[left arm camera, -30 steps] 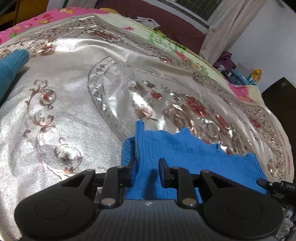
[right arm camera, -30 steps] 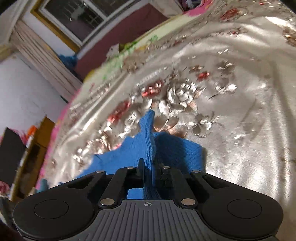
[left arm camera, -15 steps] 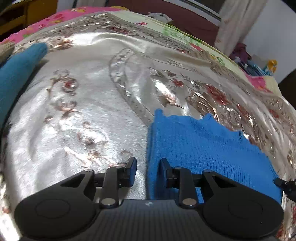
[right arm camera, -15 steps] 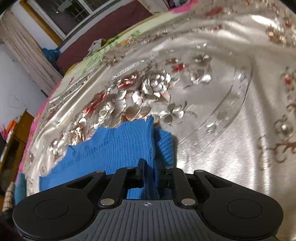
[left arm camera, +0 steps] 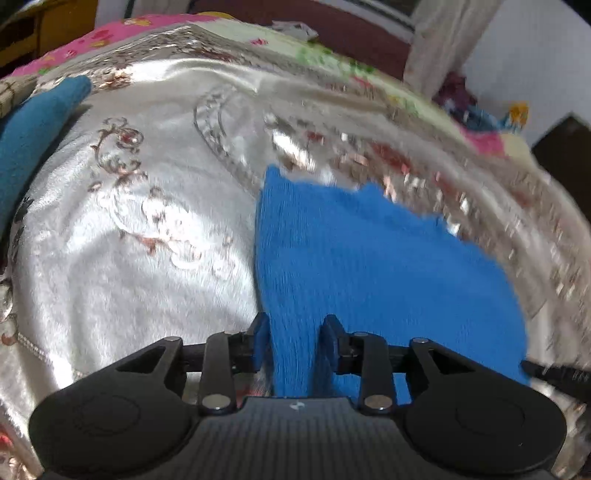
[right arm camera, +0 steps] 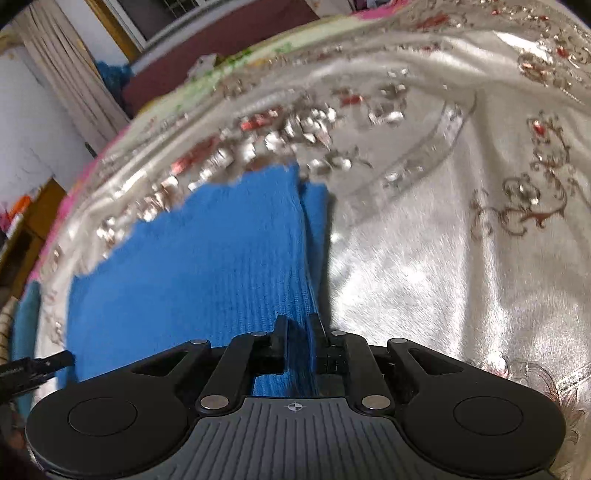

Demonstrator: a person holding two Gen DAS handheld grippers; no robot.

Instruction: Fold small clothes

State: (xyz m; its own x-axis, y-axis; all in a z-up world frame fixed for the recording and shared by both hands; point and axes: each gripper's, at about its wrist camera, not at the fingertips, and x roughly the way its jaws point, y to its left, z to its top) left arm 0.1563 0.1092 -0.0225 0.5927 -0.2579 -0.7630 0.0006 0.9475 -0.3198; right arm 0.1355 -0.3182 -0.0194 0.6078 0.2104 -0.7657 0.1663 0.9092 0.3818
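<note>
A bright blue knit garment [left arm camera: 369,258] lies on a silver floral bedspread [left arm camera: 140,236]. In the left wrist view my left gripper [left arm camera: 294,334] has its jaws parted, and the garment's left edge runs between them. In the right wrist view the same garment [right arm camera: 192,266] fills the lower left. My right gripper [right arm camera: 298,332] is shut on the garment's right edge, a fold of cloth pinched between its jaws. The other gripper's tip [right arm camera: 40,365] shows at the left edge.
A teal cloth [left arm camera: 33,129] lies at the left of the bedspread. A pink patterned sheet [left arm camera: 92,40] and a maroon headboard [left arm camera: 351,29] are beyond. Curtains [right arm camera: 62,77] and a window are at the back. Wooden furniture [right arm camera: 33,214] stands left.
Both grippers have pulled back toward me across the bedspread, so more of the blue garment shows ahead of them. The left jaws stay parted; the right stays clamped on the edge.
</note>
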